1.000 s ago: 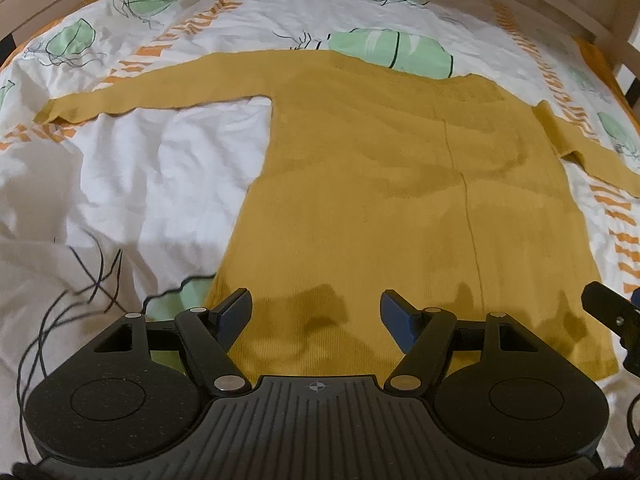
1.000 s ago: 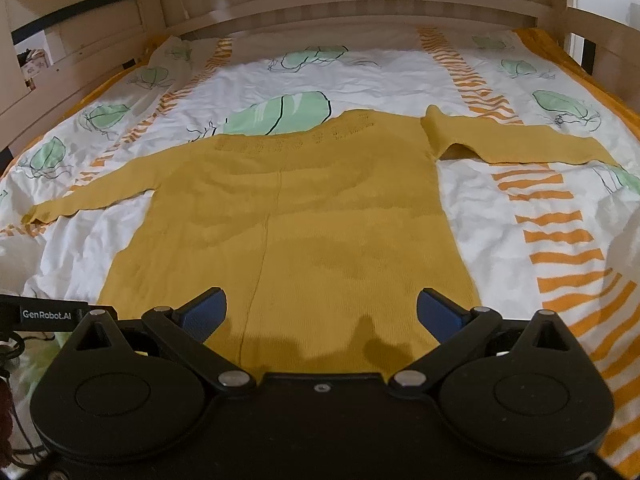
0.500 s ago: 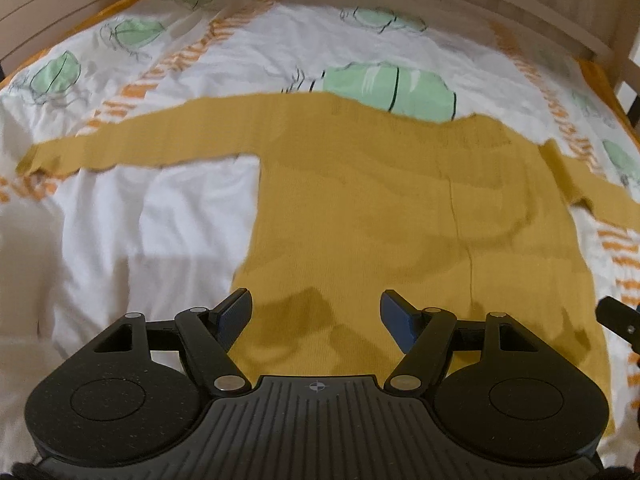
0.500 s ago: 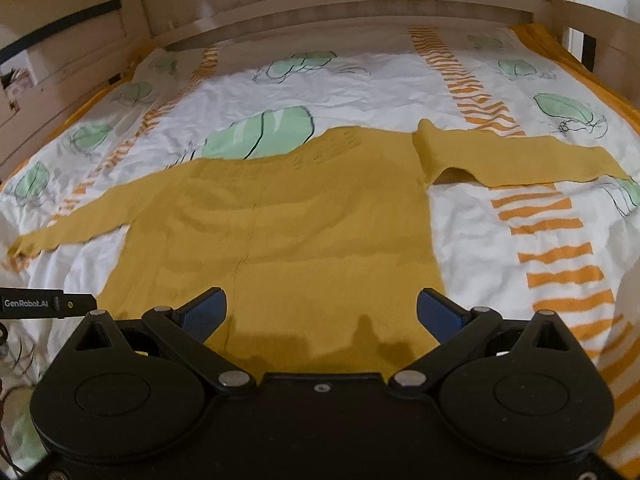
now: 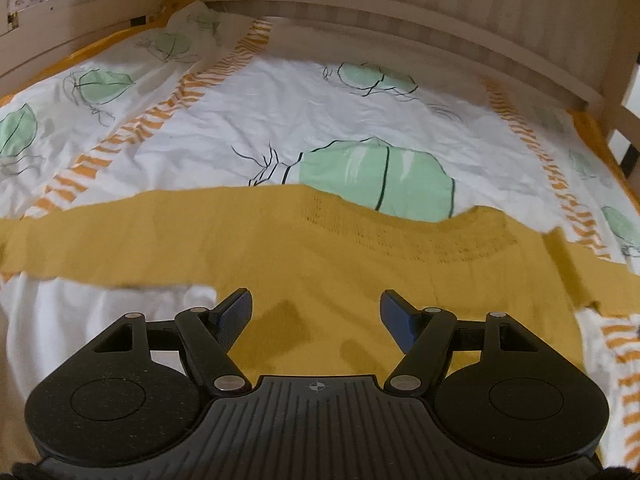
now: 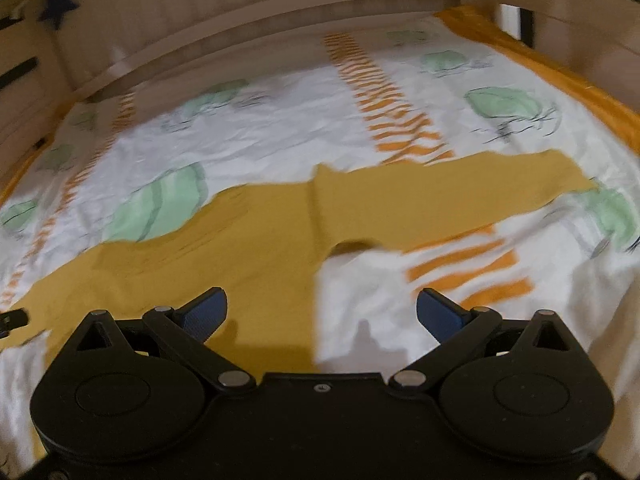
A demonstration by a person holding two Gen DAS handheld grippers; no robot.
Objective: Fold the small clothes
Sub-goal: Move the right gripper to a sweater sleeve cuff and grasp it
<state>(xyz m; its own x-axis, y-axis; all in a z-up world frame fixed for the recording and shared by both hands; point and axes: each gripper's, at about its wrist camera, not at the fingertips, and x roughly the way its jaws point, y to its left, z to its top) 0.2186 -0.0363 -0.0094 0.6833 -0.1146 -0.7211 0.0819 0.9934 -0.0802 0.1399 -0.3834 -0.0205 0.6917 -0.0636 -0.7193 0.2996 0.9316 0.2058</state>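
A mustard-yellow sweater (image 5: pixel 360 264) lies spread flat on the bed, its body in the near middle and both sleeves stretched out sideways. The bed is covered with a white sheet (image 5: pixel 280 120) printed with green leaves and bands of orange stripes; one large green leaf (image 5: pixel 372 184) lies just beyond the sweater's neckline, partly covered by the knit. The left gripper (image 5: pixel 316 310) hangs over the upper body of the sweater, its jaws wide apart and holding nothing, with the left sleeve (image 5: pixel 100 240) running off to the left edge of that view. The right gripper (image 6: pixel 322 312) hangs over the right side seam, one fingertip above the yellow knit and the other above bare sheet, jaws likewise wide apart and empty. From the right wrist view the right sleeve (image 6: pixel 460 192) reaches far right across an orange stripe band (image 6: pixel 384 96), with a small raised fold at the armpit. A pale wooden headboard (image 5: pixel 400 20) closes off the far end of the bed, and wooden side rails (image 6: pixel 568 28) run along the right. A dark blue star (image 6: pixel 60 6) hangs on the wood at far left. The right wrist view is blurred.
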